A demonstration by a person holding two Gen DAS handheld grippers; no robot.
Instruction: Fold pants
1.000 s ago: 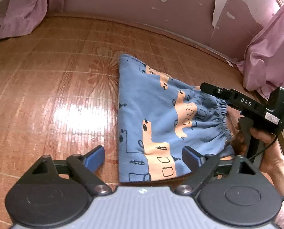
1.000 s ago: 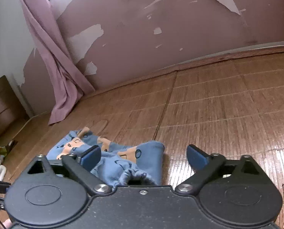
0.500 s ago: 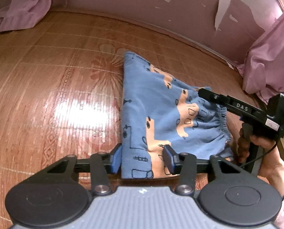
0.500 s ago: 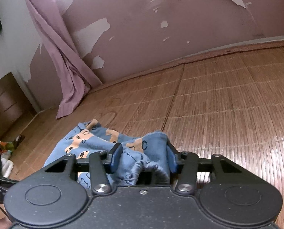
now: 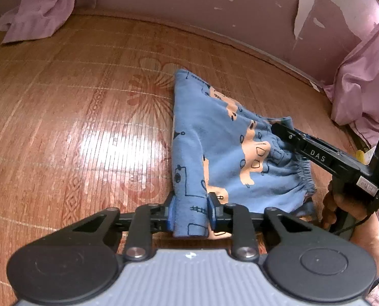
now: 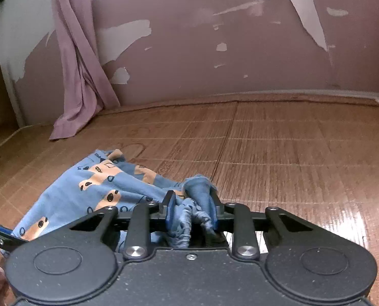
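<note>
Bamboo mat [image 5: 87,127] covers the whole work surface, glossy and slick, with peeling wall [image 6: 240,51] behind and pink curtains [image 5: 362,89] at the edges. No obstacles near the cloth.

Pants [image 5: 215,140]: blue, orange print, lying on the mat mid-scene, already folded leg over leg from the look of it. Far end rests flat; near end is lifted off the mat. Elastic waistband [image 5: 304,176] gathers on the right side.

Left hand-held gripper [image 5: 189,211]: clamped on the near left corner of the pants, cloth pinched between both pads. Right hand-held gripper [image 6: 193,211]: clamped on a bunched wad of the waistband, seen in the left view reaching in from the right, person's hand [image 5: 342,204] on its handle.

My read: step in hand is lifting the near edge to carry it over toward the far end.

How to do it well:
- Keep both grips level and spread apart so the edge between them stays taut, no sag.
- Right grip holds a wad, not a flat edge; expect a lumpy corner unless tension pulls it out.
- Lift only enough to clear; slick mat may let the far end slide, so move up and over, not dragging.
- Lay the edge down aligned with the far hem, then release both together.
</note>
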